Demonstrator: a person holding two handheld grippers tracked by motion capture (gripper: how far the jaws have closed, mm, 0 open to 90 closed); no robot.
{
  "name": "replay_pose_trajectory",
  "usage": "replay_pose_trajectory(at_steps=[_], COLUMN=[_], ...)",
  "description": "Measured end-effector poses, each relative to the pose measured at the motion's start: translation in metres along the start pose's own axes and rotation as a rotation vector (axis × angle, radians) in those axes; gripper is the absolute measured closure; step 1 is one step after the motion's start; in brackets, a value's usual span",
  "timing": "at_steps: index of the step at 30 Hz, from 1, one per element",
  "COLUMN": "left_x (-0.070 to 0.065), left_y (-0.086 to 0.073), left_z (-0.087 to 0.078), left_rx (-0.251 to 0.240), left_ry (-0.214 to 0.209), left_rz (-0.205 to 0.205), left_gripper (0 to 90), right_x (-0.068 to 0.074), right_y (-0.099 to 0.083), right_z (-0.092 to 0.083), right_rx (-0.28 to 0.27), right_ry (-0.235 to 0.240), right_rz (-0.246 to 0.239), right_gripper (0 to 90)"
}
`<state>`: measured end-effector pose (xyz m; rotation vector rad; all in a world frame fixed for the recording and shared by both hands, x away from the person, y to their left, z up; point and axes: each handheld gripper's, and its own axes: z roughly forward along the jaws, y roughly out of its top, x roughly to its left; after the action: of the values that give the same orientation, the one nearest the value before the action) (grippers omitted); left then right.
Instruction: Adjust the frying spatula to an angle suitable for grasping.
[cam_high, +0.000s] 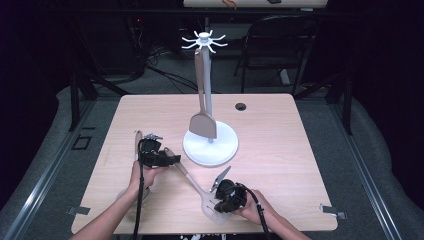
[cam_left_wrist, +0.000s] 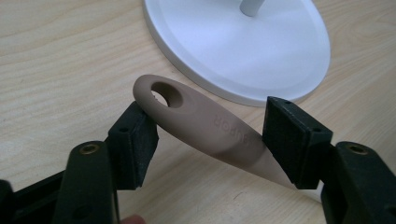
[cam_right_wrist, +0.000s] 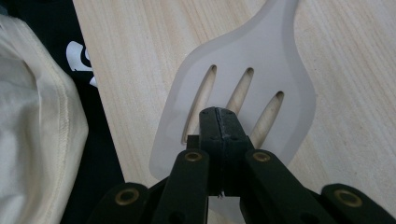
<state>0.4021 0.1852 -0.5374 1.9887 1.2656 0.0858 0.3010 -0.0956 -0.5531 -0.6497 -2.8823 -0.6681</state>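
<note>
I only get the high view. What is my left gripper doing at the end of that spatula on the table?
Observer: In the left gripper view, the left gripper is open, and the spatula handle slants across between its pads.
Operator: How would I hang it up?
Observer: The handle has an oval hole at its tip, right beside one pad.
Operator: And my right gripper?
Observer: In the right gripper view, the right gripper is shut tight, with its tips over the spatula blade, which has three slots.
</note>
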Motion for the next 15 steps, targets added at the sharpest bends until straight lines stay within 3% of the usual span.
replay_pose_trajectory(at_steps=[2, 3, 7, 8, 15], left_x=[0.001, 0.001, -0.001, -0.002, -0.007], left_y=[-0.001, -0.001, -0.002, -0.002, -0.004], left_z=[-0.002, -0.003, -0.008, -0.009, -0.018], left_rx=[-0.005, -0.011, -0.026, -0.028, -0.043], left_ry=[-0.007, -0.011, -0.006, -0.003, 0.009], left_rz=[-0.011, -0.017, -0.010, -0.007, 0.005], left_gripper=[39.1, 39.8, 41.2, 41.3, 42.1], right_x=[0.000, -0.002, -0.006, -0.007, -0.010], right_y=[0.000, 0.001, 0.001, 0.003, 0.026], right_z=[-0.001, -0.003, -0.005, -0.006, -0.006], right_rx=[0.005, 0.012, -0.048, -0.047, -0.189], right_ry=[0.006, 0.016, 0.015, 0.002, -0.084], right_rz=[0.003, -0.006, 0.009, 0.003, 0.037], right_gripper=[87.7, 78.3, 74.9, 73.4, 67.0])
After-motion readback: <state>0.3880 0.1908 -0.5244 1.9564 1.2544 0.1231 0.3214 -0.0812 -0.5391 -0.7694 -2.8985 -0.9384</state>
